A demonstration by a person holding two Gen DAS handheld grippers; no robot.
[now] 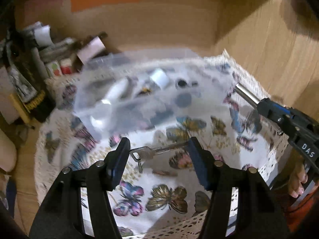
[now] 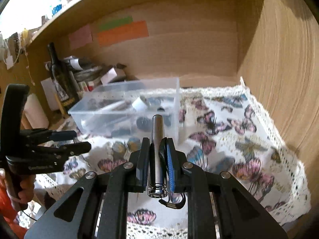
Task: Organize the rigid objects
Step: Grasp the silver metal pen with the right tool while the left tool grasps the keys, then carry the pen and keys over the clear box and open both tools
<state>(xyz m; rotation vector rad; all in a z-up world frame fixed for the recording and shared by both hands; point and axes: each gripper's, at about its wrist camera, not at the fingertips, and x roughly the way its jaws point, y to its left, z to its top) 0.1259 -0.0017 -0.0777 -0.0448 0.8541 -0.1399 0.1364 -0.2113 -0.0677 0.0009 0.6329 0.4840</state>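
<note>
Two grippers worked — the right gripper (image 2: 157, 155) clamped a metal tube (image 2: 157, 139), the left gripper (image 1: 158, 151) gaped wide around a key (image 1: 151, 151) near the bin (image 2: 127, 107).

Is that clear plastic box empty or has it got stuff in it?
It has stuff in it: through the clear plastic box a white cap and dark round pieces show.

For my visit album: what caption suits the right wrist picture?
Right tool grips a metal cylinder above a butterfly cloth, pointing toward a clear plastic box of small items.
</note>
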